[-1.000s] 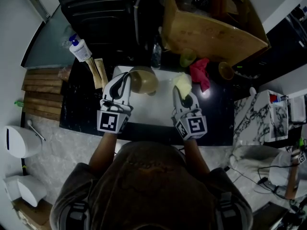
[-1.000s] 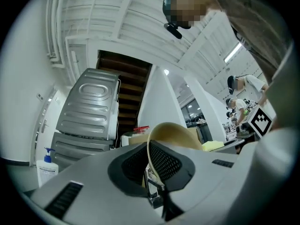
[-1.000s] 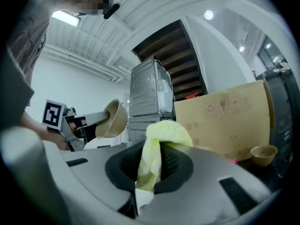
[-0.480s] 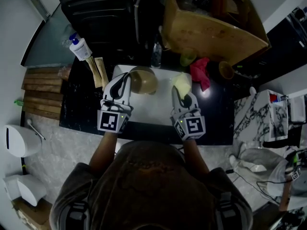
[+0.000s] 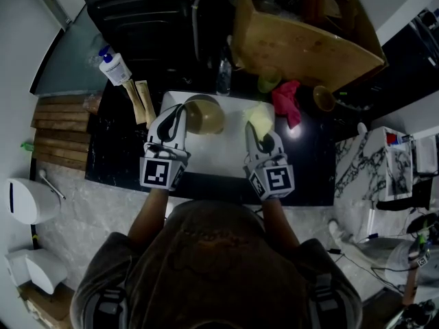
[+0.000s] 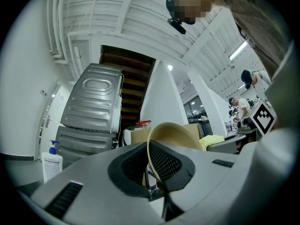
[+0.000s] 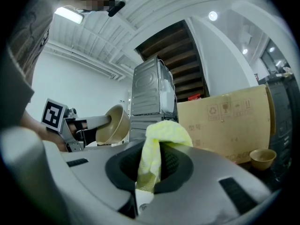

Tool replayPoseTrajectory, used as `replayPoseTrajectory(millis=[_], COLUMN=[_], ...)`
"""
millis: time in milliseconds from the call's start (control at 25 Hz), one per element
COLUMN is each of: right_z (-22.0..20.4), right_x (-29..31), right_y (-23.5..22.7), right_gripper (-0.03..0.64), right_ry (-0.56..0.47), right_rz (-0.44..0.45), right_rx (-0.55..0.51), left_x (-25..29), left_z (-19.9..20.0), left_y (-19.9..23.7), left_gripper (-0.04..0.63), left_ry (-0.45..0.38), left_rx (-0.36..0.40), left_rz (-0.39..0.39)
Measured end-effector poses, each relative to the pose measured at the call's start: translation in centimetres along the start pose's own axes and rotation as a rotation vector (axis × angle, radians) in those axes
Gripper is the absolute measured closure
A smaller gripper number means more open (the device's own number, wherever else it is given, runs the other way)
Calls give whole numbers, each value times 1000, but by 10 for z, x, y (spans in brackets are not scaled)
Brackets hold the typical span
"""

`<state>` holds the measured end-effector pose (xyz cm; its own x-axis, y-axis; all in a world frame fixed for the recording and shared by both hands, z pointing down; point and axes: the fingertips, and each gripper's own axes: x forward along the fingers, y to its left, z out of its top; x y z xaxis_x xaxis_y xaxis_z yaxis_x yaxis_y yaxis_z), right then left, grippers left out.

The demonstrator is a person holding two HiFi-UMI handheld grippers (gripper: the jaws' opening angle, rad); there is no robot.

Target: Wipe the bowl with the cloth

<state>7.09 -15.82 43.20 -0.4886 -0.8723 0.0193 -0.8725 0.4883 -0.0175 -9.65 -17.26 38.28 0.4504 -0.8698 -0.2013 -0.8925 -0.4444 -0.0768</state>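
A tan bowl (image 5: 204, 115) is held tilted above a white board (image 5: 214, 151), its rim clamped in my left gripper (image 5: 180, 113), which is shut on it. In the left gripper view the bowl's (image 6: 171, 135) rim runs down between the jaws. My right gripper (image 5: 256, 130) is shut on a pale yellow cloth (image 5: 260, 118), apart from the bowl and to its right. In the right gripper view the cloth (image 7: 157, 151) bulges up from between the jaws, with the bowl (image 7: 115, 124) off to the left.
A large cardboard box (image 5: 302, 33) stands behind the board, with a red cloth (image 5: 287, 103), a green cup (image 5: 268, 83) and a small tan bowl (image 5: 322, 99) near it. A pump bottle (image 5: 114, 70) stands at the back left. The dark counter (image 5: 110, 149) ends just before the person.
Almost nothing has moved; the right gripper with the cloth has shifted very slightly towards the bowl. Both grips hold as before.
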Motion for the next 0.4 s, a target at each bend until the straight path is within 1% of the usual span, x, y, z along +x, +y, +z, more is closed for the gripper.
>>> replayPoseTrajectory(millis=[400], right_z=[-2], right_x=[0], right_y=[5], right_gripper=[598], right_ry=[11], right_rz=[11], right_rx=[4], left_x=[-3], left_z=[-3], left_y=[1], left_gripper=[572], left_ry=[17], left_rx=[-17], left_rz=[8])
